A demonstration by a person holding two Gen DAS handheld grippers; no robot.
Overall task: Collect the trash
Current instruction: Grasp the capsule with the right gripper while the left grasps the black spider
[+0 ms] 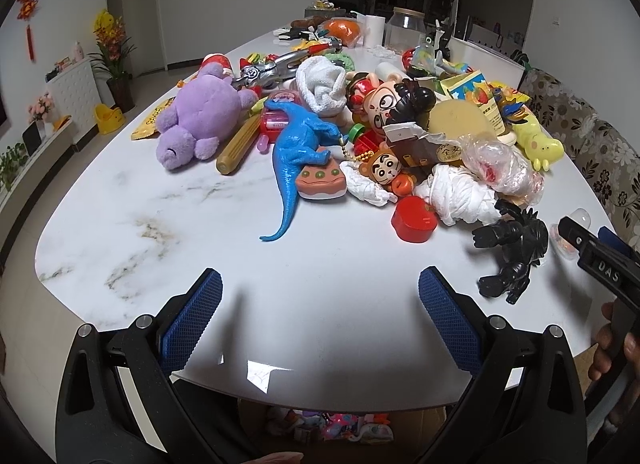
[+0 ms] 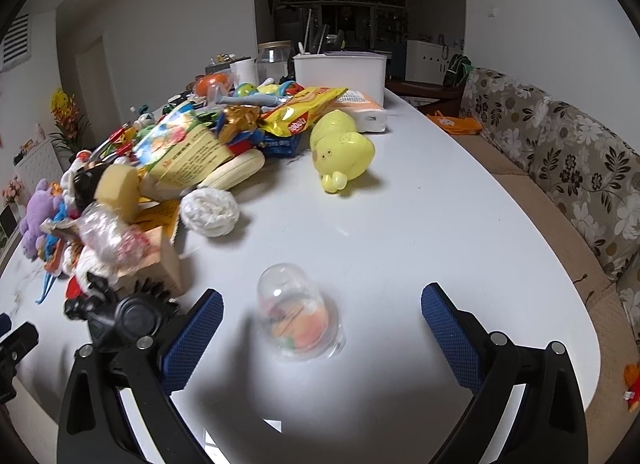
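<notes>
A clear plastic dome cup (image 2: 298, 314) with colourful scraps inside stands on the white table, between the spread fingers of my right gripper (image 2: 322, 318), which is open and not touching it. A crumpled white tissue ball (image 2: 210, 211) lies farther back. My left gripper (image 1: 320, 304) is open over bare marble near the front edge. Ahead of it lie crumpled white tissue (image 1: 460, 193), a crinkled clear plastic bag (image 1: 498, 165) and a yellow snack wrapper (image 1: 150, 123). The right gripper's black body (image 1: 600, 264) shows at the right of the left wrist view.
A heap of toys covers the table: purple plush (image 1: 200, 119), blue dinosaur (image 1: 298, 143), black monster figure (image 1: 516, 248), red box (image 1: 414, 219), yellow duck toy (image 2: 342, 147), snack bags (image 2: 308, 111). A white tub (image 2: 340, 75) stands at the back. A floral sofa (image 2: 560, 151) runs along the right.
</notes>
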